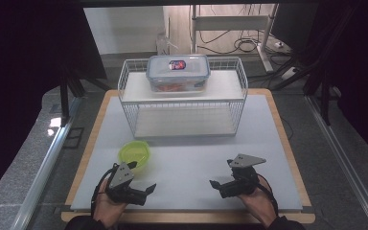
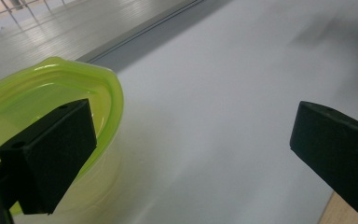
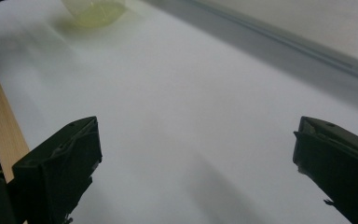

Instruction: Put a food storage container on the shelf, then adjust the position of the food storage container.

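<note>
The left gripper [image 1: 143, 178], jaws apart and empty, is lying beside the green bowl [image 1: 134, 154] at its 11 o'clock; the right gripper [image 1: 223, 173] is gaping too. Straddle the rim squarely before closing.

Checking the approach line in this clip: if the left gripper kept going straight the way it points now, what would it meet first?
Probably nothing: the left gripper, jaws wide open, points across bare white mat. The green container sits off to one side by one jaw, likely outside the line, though depth is unclear.
</note>
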Demonstrator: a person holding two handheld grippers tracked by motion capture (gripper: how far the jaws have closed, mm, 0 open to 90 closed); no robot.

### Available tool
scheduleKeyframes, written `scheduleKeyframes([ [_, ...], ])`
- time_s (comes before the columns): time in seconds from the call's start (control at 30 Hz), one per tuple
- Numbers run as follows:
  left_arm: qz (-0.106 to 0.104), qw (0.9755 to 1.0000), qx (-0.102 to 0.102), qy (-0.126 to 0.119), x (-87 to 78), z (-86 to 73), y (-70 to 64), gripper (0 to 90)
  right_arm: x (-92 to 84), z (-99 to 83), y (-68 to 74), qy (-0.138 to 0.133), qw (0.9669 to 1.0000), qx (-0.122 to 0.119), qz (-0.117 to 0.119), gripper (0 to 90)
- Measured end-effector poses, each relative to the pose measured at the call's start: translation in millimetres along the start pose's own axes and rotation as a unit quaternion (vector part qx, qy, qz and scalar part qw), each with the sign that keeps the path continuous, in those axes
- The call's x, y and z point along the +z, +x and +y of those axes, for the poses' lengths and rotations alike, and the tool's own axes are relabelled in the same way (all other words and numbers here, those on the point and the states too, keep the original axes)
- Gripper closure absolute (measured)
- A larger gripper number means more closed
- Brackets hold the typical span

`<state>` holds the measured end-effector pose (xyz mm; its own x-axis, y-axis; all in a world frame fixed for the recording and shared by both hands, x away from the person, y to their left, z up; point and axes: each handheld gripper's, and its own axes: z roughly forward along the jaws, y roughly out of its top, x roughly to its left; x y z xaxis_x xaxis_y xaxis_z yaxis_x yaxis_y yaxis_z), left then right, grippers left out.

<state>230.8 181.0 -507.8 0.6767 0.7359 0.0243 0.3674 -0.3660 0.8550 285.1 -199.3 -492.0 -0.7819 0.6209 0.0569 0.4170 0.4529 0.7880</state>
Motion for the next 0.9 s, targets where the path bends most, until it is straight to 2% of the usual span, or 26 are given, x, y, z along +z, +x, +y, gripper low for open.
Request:
scheduleKeyframes([
  [0.17, 0.006, 0.9998, -0.009, 0.015, 1.4, 1.5, 1.7, 1.2, 1.9, -2.6, -3.0, 0.007, 0.9999, 0.010, 0.003, 1.0],
  [0.2, 0.019, 0.9994, -0.010, 0.028, 2.9, 1.9, 3.6, 1.2, 3.1, -2.8, -3.4, 0.009, 0.9999, 0.009, 0.004, 1.0],
  [0.27, 0.027, 0.9991, -0.011, 0.031, 3.1, 1.9, 5.0, 1.3, 3.8, -3.1, -3.5, 0.010, 0.9999, 0.008, 0.003, 1.0],
  [0.3, 0.042, 0.9983, -0.016, 0.036, 2.4, 2.7, 7.9, 4.1, 6.2, -4.0, -3.9, 0.012, 0.9998, 0.010, 0.008, 1.0],
  [0.33, 0.042, 0.9983, -0.016, 0.036, 2.4, 2.7, 7.9, 5.6, 6.2, -4.0, -3.9, 0.012, 0.9998, 0.010, 0.008, 1.0],
  [0.37, 0.059, 0.9976, -0.013, 0.036, -0.8, 4.4, 11.3, 8.7, 8.5, -4.7, -3.5, 0.015, 0.9998, 0.010, 0.011, 1.0],
  [0.43, 0.066, 0.9972, -0.012, 0.032, -2.9, 5.4, 13.4, 18.0, 10.3, -5.0, -2.9, 0.018, 0.9997, 0.009, 0.012, 1.0],
  [0.47, 0.072, 0.9969, -0.015, 0.027, -5.4, 6.6, 16.1, 18.0, 10.3, -5.0, -2.9, 0.018, 0.9997, 0.009, 0.012, 1.0],
  [0.5, 0.076, 0.9967, -0.024, 0.019, -8.6, 8.0, 20.7, 29.4, 11.4, -5.1, -2.6, 0.021, 0.9996, 0.009, 0.013, 1.1],
  [0.53, 0.076, 0.9966, -0.028, 0.014, -10.7, 8.8, 24.0, 29.4, 11.4, -5.1, -2.6, 0.021, 0.9996, 0.009, 0.013, 1.1],
  [0.57, 0.076, 0.9965, -0.035, 0.007, -13.5, 9.7, 28.7, 35.8, 11.6, -5.1, -2.6, 0.022, 0.9996, 0.009, 0.012, 1.1],
  [0.6, 0.085, 0.9950, -0.053, -0.004, -18.0, 10.5, 39.9, 46.9, 11.8, -5.3, -3.0, 0.023, 0.9996, 0.010, 0.012, 1.2],
  [0.63, 0.088, 0.9942, -0.061, -0.009, -19.8, 10.3, 46.2, 54.0, 11.9, -5.2, -3.2, 0.023, 0.9996, 0.011, 0.012, 1.3],
  [0.67, 0.088, 0.9942, -0.061, -0.009, -19.8, 10.3, 46.2, 59.4, 11.9, -5.2, -3.2, 0.023, 0.9996, 0.011, 0.012, 1.3],
  [0.7, 0.099, 0.9923, -0.074, -0.010, -21.3, 9.5, 53.8, 59.4, 11.9, -5.0, -3.4, 0.023, 0.9996, 0.011, 0.012, 1.5],
  [0.73, 0.103, 0.9914, -0.079, -0.008, -22.2, 8.8, 58.7, 71.3, 12.6, -5.0, -3.6, 0.024, 0.9996, 0.010, 0.013, 1.7],
  [0.77, 0.110, 0.9890, -0.099, -0.006, -23.3, 5.8, 71.4, 76.9, 13.3, -5.1, -3.3, 0.025, 0.9995, 0.010, 0.014, 1.8],
  [0.8, 0.110, 0.9890, -0.099, -0.006, -23.3, 5.8, 71.4, 82.2, 13.3, -5.1, -3.3, 0.025, 0.9995, 0.010, 0.014, 1.8],
  [0.83, 0.115, 0.9864, -0.117, -0.001, -24.5, 2.8, 82.6, 86.0, 14.6, -5.3, -2.9, 0.029, 0.9994, 0.009, 0.015, 2.0],
  [0.87, 0.115, 0.9864, -0.117, -0.001, -24.5, 2.8, 82.6, 88.9, 14.6, -5.3, -2.9, 0.029, 0.9994, 0.009, 0.015, 2.0],
  [0.9, 0.126, 0.9842, -0.124, 0.006, -24.2, -0.4, 92.6, 90.0, 15.9, -5.7, -2.7, 0.032, 0.9993, 0.009, 0.017, 2.2],
])
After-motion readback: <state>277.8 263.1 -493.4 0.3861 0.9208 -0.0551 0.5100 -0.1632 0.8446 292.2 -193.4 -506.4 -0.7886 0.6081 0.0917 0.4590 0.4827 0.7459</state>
